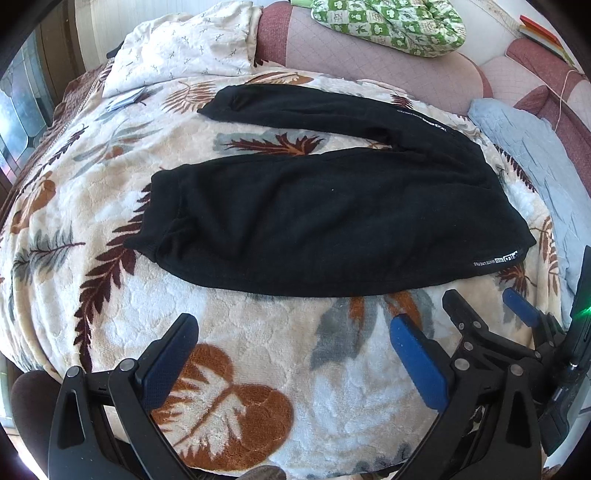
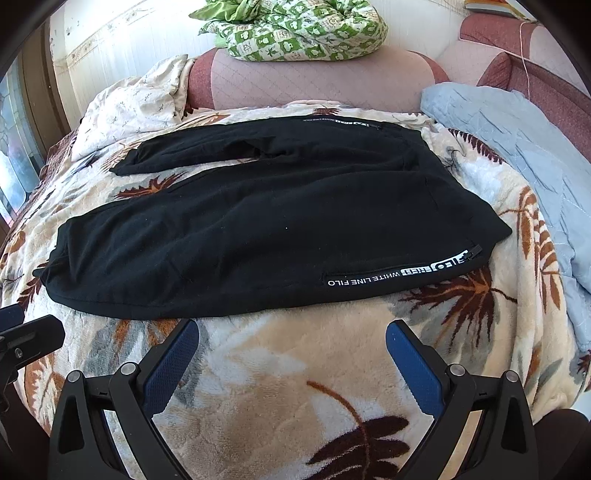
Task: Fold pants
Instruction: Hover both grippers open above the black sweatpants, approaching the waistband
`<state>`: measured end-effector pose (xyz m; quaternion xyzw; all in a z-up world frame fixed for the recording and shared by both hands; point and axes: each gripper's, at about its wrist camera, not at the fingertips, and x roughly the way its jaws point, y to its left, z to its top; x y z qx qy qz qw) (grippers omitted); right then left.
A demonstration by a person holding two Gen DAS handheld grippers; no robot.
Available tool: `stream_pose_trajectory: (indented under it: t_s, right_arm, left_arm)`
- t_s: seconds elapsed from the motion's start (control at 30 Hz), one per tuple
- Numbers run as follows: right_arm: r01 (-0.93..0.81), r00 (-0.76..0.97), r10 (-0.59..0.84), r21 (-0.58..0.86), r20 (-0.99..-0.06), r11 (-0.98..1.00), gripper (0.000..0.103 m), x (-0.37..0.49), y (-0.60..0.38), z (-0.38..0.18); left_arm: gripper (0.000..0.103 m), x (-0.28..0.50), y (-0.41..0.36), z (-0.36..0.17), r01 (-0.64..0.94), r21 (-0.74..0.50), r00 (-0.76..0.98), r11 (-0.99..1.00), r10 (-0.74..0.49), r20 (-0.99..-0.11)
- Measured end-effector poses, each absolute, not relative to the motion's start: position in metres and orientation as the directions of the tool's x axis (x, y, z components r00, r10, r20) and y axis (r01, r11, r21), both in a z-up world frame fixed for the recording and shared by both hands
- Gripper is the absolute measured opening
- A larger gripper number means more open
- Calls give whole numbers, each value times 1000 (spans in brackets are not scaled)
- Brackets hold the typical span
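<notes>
Two handheld grippers are in view, each with black arms and blue padded fingers, and both are empty. Left gripper [image 1: 295,354]: jaws spread wide, nothing between them, poised above the bedcover short of the garment. Right gripper [image 2: 291,350]: likewise spread wide and holding nothing; it also shows at the right edge of the left wrist view, just beside the left one.

Task item: one pair of black fleece jogger pants [image 1: 332,218], lying flat on a cream plush blanket with brown and grey leaf print [image 1: 258,350] that covers a bed or sofa. The pants are not yet folded. Both legs are spread apart in a narrow V, with a strip of blanket showing between them.

Governing relation: the long axis of the pants runs left to right across both views, square to the direction the fingers point. Waistband and white-lettered pocket strip [image 2: 391,275] lie to the right; the cuffed ankle ends [image 1: 147,221] lie to the left. The near leg's long edge lies just ahead of both grippers; the far leg lies well beyond it.

Assessment: the right gripper is nearer the waistband, the left nearer the cuff. A first fold laying one leg over the other appears the likely step; thick fleece may slip from a shallow pinch.

Surroundings: a green patterned quilt [image 2: 306,29] and a pale blue quilted cloth [image 2: 517,147] lie clear of the garment.
</notes>
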<state>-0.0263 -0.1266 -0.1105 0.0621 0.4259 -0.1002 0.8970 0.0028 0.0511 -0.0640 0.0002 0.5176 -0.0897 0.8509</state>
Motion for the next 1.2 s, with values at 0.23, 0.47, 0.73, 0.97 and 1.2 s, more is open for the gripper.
stream_pose_trajectory:
  t_s: [0.23,0.47,0.73,0.97,1.2]
  right_arm:
    - [229,608,-127,20,-784,973,103,-24,-126,-117]
    - [239,595,-124,27,-794,971,103,-22,-129,-123]
    - [247,588,-118,39,-801,968,103,-20,-134,-129]
    - [249,584,-115,43,-803,967,103,-20,-136,-131]
    - [251,581,-113,45,-806,967,103,-21,-136,-132]
  left_arm:
    - [103,8,53,-77,138,-95,419,986,-145,-896]
    - [103,11,50,-93,142,-79,390,987,-129,-912]
    - [103,9,46,-111,148,-44,355,988,-94,-930]
    - [103,8,45,-116,154,-31,357,988,-85,-930]
    - [103,8,47,-118,159,-37,365,987,-94,-926]
